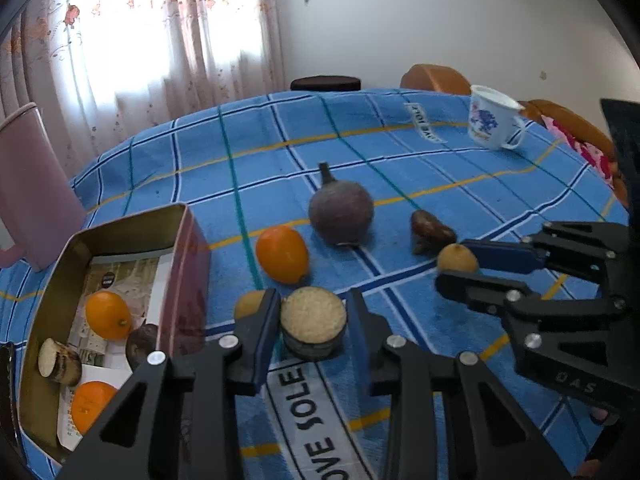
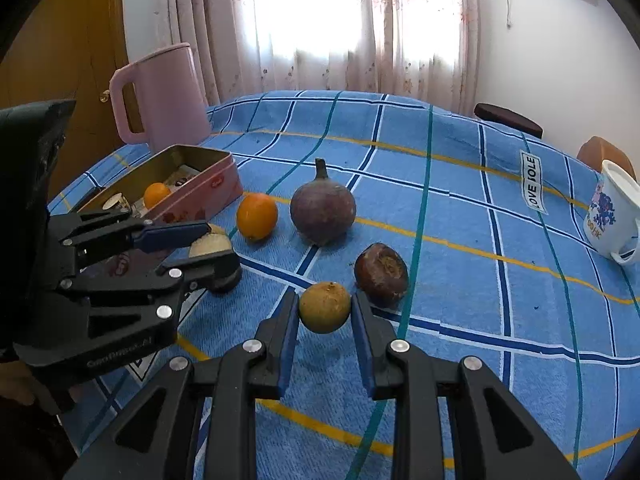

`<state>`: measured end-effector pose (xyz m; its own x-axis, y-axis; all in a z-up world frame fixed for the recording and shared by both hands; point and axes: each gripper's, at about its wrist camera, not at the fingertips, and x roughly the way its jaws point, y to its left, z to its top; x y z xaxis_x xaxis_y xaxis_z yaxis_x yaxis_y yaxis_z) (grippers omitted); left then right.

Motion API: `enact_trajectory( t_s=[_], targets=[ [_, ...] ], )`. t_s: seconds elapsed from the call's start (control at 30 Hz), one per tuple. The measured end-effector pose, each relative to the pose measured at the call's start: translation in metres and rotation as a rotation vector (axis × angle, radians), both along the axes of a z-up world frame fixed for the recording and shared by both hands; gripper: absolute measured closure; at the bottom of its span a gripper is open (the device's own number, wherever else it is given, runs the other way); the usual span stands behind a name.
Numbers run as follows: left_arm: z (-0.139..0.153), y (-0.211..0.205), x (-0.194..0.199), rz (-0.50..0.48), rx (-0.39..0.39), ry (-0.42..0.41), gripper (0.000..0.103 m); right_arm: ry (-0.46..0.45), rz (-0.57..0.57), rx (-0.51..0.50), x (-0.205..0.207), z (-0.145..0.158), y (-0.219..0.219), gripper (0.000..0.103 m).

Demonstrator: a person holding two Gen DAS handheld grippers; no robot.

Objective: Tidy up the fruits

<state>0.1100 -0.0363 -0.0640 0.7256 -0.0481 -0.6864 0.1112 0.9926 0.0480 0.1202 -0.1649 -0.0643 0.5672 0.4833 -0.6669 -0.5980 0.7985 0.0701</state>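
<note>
My left gripper (image 1: 313,316) is shut on a cut sugarcane piece (image 1: 313,326) with a pale round face, held just above the cloth; it also shows in the right wrist view (image 2: 214,258). My right gripper (image 2: 325,308) is shut on a small yellow-brown round fruit (image 2: 325,307), which also shows in the left wrist view (image 1: 457,258). On the cloth lie an orange kumquat (image 1: 282,254), a big purple fruit with a stem (image 1: 341,210), a dark brown fruit (image 1: 432,230) and another small yellow fruit (image 1: 248,304). The pink tin box (image 1: 192,264) holds two oranges, a cane piece and a dark fruit.
A pink jug (image 2: 160,98) stands behind the tin at the left. A white mug with a blue print (image 1: 494,122) stands at the far right. The table has a blue checked cloth (image 2: 460,240). Chairs stand beyond the far edge.
</note>
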Motion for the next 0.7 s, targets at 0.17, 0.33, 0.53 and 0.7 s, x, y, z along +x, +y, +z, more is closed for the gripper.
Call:
enact_trajectory(
  t_s=[0.17,0.33,0.53,0.7],
  targets=[
    [0.004,-0.005,-0.009,-0.026,-0.025,-0.034,0.068,-0.011,-0.002,0.013,-0.002,0.002,-0.002,0.075],
    [0.01,-0.008,-0.016,-0.034,-0.037,-0.081,0.068,-0.039,-0.001,0.045,-0.006,0.007,-0.007,0.075],
    [0.016,-0.011,-0.024,-0.03,-0.026,-0.135,0.068,-0.081,0.003,0.072,-0.013,0.012,-0.011,0.075],
    [0.02,-0.011,-0.03,-0.011,-0.018,-0.177,0.068,-0.107,0.005,0.09,-0.016,0.015,-0.014,0.075]
  ],
)
